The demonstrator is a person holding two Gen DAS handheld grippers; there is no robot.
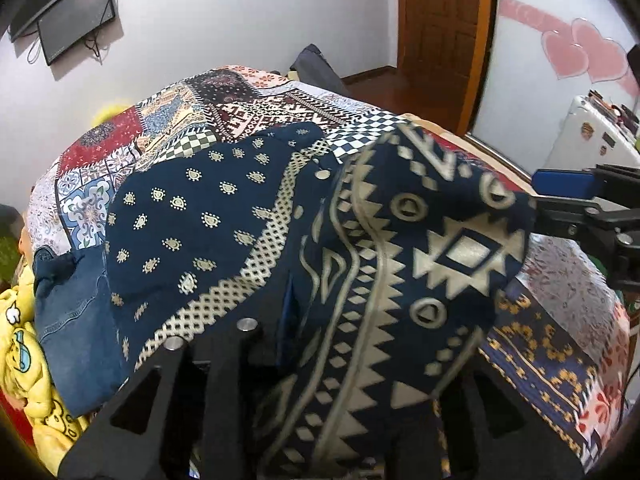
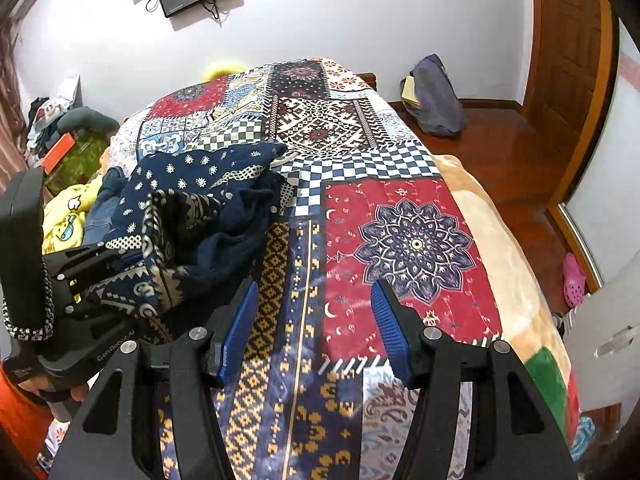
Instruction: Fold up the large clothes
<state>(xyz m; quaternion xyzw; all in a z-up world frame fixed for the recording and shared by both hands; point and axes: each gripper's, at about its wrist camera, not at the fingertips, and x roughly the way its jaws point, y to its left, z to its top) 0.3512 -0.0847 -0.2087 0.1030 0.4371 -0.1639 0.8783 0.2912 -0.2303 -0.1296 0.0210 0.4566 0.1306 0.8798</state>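
A navy garment with cream geometric print lies bunched on the left side of a bed covered by a patchwork spread. Part of it is lifted and drapes over the left gripper, whose fingers are buried in the cloth. In the left wrist view the fabric hides the jaws almost entirely, so the grip cannot be read there; from the right wrist view the cloth seems pinched between them, though the folds leave this uncertain.

The right gripper hovers over the bare spread, just right of the garment, its blue pads spread apart with nothing between them. In the left wrist view it shows at the right edge, beside the raised fold.

Jeans lie under the garment's left edge, next to yellow cartoon-print fabric. A purple bag sits on the wooden floor beyond the bed.
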